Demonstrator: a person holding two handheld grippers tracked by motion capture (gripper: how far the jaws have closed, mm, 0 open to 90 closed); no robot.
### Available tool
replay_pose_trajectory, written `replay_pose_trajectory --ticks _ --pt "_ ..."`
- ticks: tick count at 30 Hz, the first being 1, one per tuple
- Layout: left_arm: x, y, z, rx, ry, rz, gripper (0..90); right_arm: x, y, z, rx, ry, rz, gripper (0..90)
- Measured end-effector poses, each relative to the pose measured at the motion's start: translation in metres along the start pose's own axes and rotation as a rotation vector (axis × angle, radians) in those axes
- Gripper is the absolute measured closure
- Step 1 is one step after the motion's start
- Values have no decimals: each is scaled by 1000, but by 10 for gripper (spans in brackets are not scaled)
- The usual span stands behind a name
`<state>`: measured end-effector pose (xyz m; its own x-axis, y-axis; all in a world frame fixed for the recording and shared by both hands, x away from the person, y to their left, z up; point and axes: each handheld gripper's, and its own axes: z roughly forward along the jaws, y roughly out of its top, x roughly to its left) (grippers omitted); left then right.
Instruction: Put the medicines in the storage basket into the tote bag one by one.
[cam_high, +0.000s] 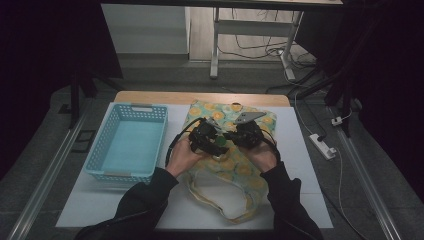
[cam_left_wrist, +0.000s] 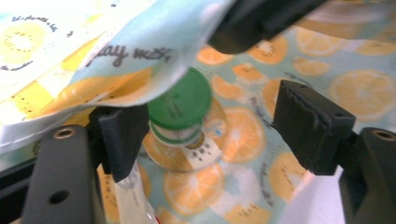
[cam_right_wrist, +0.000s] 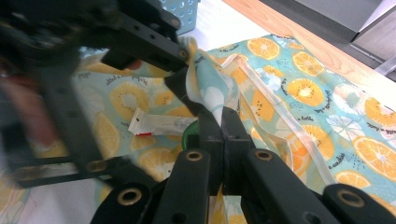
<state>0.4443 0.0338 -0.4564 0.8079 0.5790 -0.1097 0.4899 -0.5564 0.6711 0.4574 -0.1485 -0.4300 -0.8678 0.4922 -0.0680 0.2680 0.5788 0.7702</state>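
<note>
I work at a white table (cam_high: 300, 170) with a wooden far edge, in a dim room with a grey floor, a desk frame and loose cables beyond. A blue basket (cam_high: 127, 142) stands to my left, well apart from the fruit-print cloth bag (cam_high: 235, 167) lying in front of me.

My right gripper (cam_right_wrist: 223, 122) has its jaws pressed together on a fold of the bag's edge, holding it up. My left gripper (cam_left_wrist: 210, 126) has its jaws apart around a clear bottle with a green cap (cam_left_wrist: 183, 105); the left pad sits just beside it, the right one stands clear.

The bottle lies on the bag's cloth, its long axis running away from the left gripper, cap towards its camera. The lifted fold hides part of the cap, and the bottle's body is blurred.
</note>
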Motion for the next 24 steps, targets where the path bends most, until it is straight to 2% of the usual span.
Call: replay_pose_trajectory --ticks 5,11,18,24 --pt "-6 -5 -10 -4 -32 15 211 1 0 0 1 1 -1 889" --pt "-13 -9 -21 -18 -39 14 175 2 1 0 -1 4 -7 890" --pt "-17 -17 -30 -47 -68 1 95 3 2 -1 -2 5 -8 889" --pt "-20 -24 -34 -55 -111 15 32 4 2 -1 -2 9 -12 889"
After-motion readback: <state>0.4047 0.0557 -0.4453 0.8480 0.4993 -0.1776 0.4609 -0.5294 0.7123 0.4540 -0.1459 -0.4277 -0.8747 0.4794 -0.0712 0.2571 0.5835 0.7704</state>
